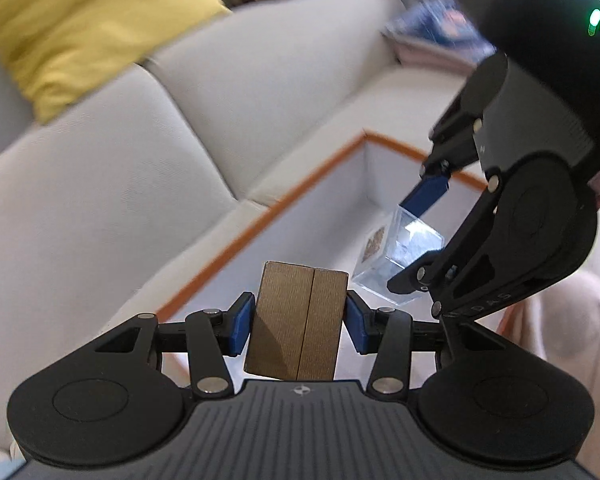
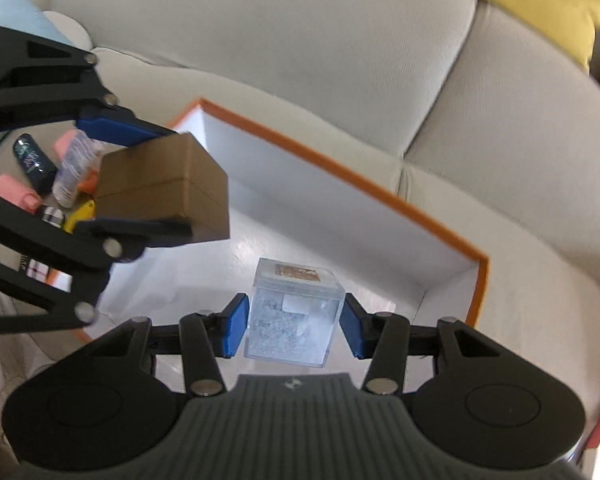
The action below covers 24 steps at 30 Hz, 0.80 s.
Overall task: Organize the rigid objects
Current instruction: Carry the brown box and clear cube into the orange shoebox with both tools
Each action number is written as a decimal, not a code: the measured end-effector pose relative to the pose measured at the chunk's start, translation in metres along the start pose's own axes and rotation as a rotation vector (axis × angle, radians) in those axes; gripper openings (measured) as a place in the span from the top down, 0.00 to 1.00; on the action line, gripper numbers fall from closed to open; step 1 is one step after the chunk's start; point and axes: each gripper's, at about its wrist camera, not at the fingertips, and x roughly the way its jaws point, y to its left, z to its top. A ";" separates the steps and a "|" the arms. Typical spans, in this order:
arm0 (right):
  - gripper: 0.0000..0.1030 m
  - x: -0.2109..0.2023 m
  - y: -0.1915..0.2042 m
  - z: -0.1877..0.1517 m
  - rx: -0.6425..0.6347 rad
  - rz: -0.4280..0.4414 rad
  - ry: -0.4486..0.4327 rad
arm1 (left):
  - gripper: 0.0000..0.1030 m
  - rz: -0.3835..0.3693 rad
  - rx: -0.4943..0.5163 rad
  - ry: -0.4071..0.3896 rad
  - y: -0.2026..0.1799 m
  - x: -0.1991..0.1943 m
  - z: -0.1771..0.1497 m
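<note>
The brown box sits clamped between the blue pads of the left gripper, held in the air over the white tray with the orange rim. Just beside it, the right gripper is closed on a clear plastic cube, also above the tray's white floor. The tray rests on a pale sofa; a yellow cushion lies at the back, and small bottles and tubes are heaped off to the side

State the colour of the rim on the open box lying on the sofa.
Orange, on the box, white inside; the right wrist view shows it best.
</note>
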 end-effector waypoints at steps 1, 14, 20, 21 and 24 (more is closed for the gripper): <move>0.51 0.008 -0.003 -0.001 0.010 0.011 0.009 | 0.47 -0.015 0.018 0.027 0.001 0.012 0.001; 0.51 0.074 -0.016 -0.004 0.091 0.150 0.079 | 0.48 -0.075 0.251 0.212 0.036 0.108 0.002; 0.50 0.090 -0.024 -0.002 0.143 0.218 0.100 | 0.47 -0.095 0.312 0.273 0.050 0.134 0.002; 0.50 0.092 -0.023 -0.002 0.144 0.220 0.100 | 0.47 -0.117 0.319 0.287 0.051 0.137 0.002; 0.51 0.092 -0.024 -0.005 0.155 0.232 0.088 | 0.45 -0.135 0.338 0.313 0.055 0.143 0.002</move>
